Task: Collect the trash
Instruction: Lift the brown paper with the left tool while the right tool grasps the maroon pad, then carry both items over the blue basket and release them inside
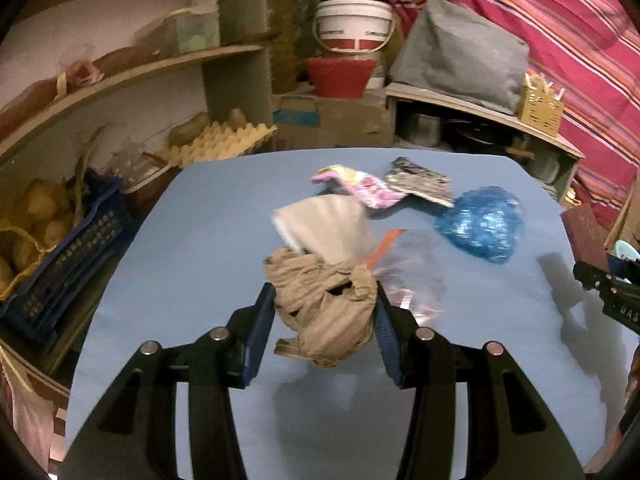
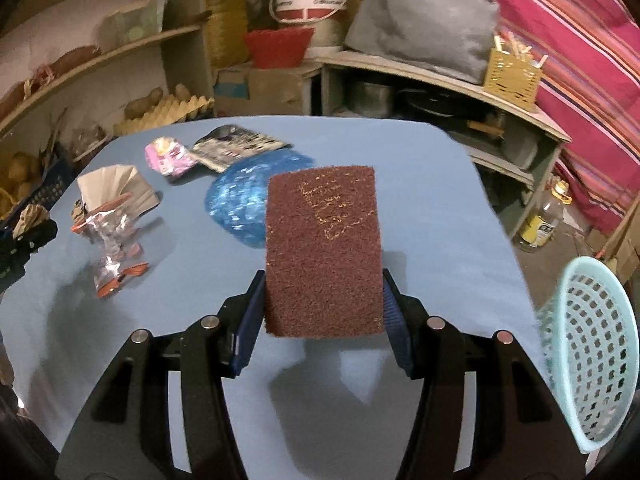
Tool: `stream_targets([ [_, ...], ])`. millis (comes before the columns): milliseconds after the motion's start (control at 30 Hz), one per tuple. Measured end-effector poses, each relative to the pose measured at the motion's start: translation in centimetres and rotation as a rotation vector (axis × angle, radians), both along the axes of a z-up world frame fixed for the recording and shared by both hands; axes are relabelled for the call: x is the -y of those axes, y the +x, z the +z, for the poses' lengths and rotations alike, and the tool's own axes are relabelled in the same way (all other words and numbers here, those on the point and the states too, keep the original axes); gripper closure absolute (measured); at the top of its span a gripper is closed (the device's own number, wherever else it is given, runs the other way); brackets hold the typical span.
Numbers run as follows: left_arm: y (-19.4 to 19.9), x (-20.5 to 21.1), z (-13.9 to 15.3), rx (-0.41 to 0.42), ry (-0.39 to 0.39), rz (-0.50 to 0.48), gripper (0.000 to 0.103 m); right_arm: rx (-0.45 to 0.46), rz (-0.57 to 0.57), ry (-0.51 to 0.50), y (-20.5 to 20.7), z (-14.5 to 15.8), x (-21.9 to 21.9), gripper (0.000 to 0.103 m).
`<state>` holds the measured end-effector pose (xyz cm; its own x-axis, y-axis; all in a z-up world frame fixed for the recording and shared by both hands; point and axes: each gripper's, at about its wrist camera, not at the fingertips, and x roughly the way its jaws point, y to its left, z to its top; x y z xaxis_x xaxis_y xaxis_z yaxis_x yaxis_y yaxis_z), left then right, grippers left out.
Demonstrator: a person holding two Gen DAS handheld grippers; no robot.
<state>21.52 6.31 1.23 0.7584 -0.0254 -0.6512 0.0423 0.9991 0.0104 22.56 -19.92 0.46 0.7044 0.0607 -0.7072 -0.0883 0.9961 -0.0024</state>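
My left gripper is shut on a crumpled brown paper wad, held above the blue table. My right gripper is shut on a dark brown scouring pad, lifted over the table; the pad and that gripper also show at the right edge of the left wrist view. On the table lie a folded grey paper, a clear crinkled wrapper with orange trim, a pink packet, a black-and-white printed packet and a blue shiny bag.
A pale turquoise perforated basket stands off the table's right edge. Shelves with an egg tray and a dark blue crate line the left side. Behind the table are a white bucket, a red basket and a striped cloth.
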Motion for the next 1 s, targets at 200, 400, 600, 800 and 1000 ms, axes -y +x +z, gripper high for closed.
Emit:
stream_targets([
  [200, -0.5, 3.7, 0.4, 0.000, -0.020, -0.034, 0.055, 0.042, -0.042, 0.020, -2.0, 1.2, 3.7, 0.048],
  [400, 0.1, 7.6, 0.2, -0.011, -0.026, -0.069, 0.055, 0.058, -0.094, 0.031, -3.6, 1.9, 7.8, 0.048],
  [600, 0.2, 11.2, -0.3, -0.008, -0.001, -0.108, 0.055, 0.063, -0.164, 0.053, -5.4, 2.3, 12.7, 0.048],
  [800, 0.2, 13.9, -0.8, -0.012, -0.011, -0.128, 0.055, 0.068, -0.248, 0.082, -7.9, 2.4, 18.2, 0.048],
  [1000, -1.0, 18.4, 0.9, 0.067, -0.003, -0.173, 0.055, 0.058, -0.321, 0.116, -9.7, 1.9, 23.7, 0.048],
])
